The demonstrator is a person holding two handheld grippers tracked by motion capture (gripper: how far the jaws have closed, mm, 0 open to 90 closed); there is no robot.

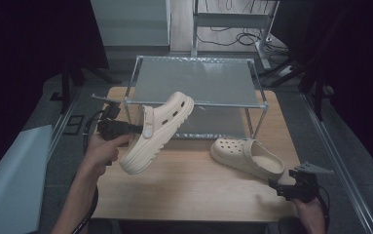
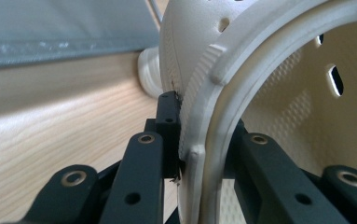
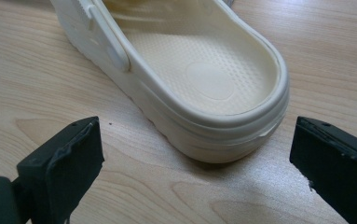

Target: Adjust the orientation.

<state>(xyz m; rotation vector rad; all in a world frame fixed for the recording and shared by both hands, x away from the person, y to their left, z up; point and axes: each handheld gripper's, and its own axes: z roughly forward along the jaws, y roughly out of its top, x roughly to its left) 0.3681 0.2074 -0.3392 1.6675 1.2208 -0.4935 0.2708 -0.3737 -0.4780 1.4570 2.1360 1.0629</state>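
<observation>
Currently, the scene reads as follows.

Left tool (image 2: 178,140): clenched on the rim of the raised cream foam clog (image 1: 157,131); one jaw sits outside the wall, the other inside the opening.

Raised clog position: held clear of the light wooden counter (image 1: 194,190), tilted toe-up, in front of the metal-framed two-tier shelf with grey panels (image 1: 198,80).

Right tool (image 3: 197,154): released, jaws spread wide on either side of the heel of the second cream foam clog (image 3: 204,74), not touching it.

Second clog position: flat on the counter, sole down, near the right edge, heel toward the right tool.

Handling (judgement): moulded foam, likely light and slightly yielding; the wall flexes under a pinch, so a firm bite is advisable. The textured surface should resist slipping.

Grip point (judgement): the thick heel rim, or the side wall beside the strap rivet, one jaw inside and one outside.

Hidden or unclear: the toe of the second clog is cut off in the right gripper view; the lower shelf tier is partly masked by the raised clog; the room beyond is too dark to read.
</observation>
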